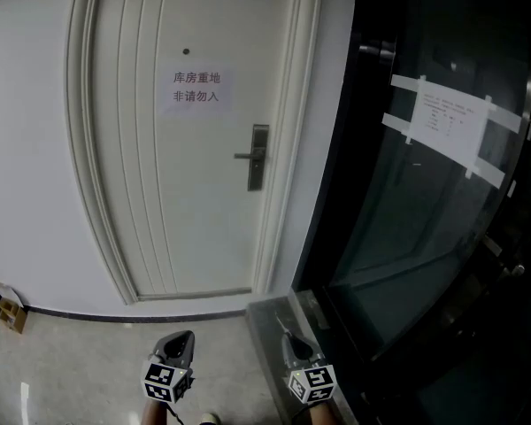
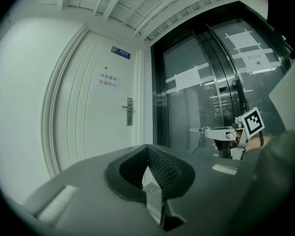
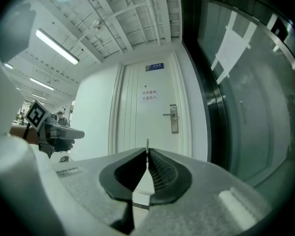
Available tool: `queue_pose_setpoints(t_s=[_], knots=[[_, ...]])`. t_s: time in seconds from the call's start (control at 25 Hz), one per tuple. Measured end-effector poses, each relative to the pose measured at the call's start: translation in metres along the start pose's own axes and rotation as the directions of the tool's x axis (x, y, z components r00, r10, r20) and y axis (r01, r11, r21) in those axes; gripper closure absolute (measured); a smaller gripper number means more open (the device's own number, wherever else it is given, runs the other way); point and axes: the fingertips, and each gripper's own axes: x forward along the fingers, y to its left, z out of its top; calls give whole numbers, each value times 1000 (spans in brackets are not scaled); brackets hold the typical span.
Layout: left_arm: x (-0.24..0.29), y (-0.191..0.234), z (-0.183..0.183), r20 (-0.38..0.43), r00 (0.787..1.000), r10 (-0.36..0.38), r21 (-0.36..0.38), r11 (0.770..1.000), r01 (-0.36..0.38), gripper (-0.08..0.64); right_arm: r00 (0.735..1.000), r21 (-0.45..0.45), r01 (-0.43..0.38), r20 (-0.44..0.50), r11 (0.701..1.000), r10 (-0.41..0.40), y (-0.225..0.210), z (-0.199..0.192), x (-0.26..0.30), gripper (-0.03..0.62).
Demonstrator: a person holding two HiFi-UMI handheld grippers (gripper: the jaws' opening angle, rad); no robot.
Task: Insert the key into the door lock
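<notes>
Right gripper (image 3: 147, 154) clamped on key (image 3: 147, 143), thin blade poking past tips, frame centre. Left gripper (image 2: 148, 149) jaws together, empty. Door lock (image 1: 258, 158) centre frame, well apart. Key likely light, stiff, slippery; grip flat head, blade free.

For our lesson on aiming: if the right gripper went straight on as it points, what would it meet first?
Likely the door, just left of the lock, key tip first; the way there looks free.

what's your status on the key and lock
Right gripper shut on key; left gripper shut, empty. Door lock ahead, key well short of it. Nothing seen in the way.
</notes>
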Motion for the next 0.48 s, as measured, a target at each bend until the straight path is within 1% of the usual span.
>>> queue_pose_setpoints(t_s=[0.2, 0.48], knots=[[46, 20, -1, -5, 1000, -22, 8, 1000, 22, 557, 1000, -6, 19, -1, 1000, -19, -19, -5, 41, 583], [113, 58, 9, 8, 999, -52, 10, 999, 52, 557, 998, 5, 60, 0, 998, -60, -49, -6, 106, 583]])
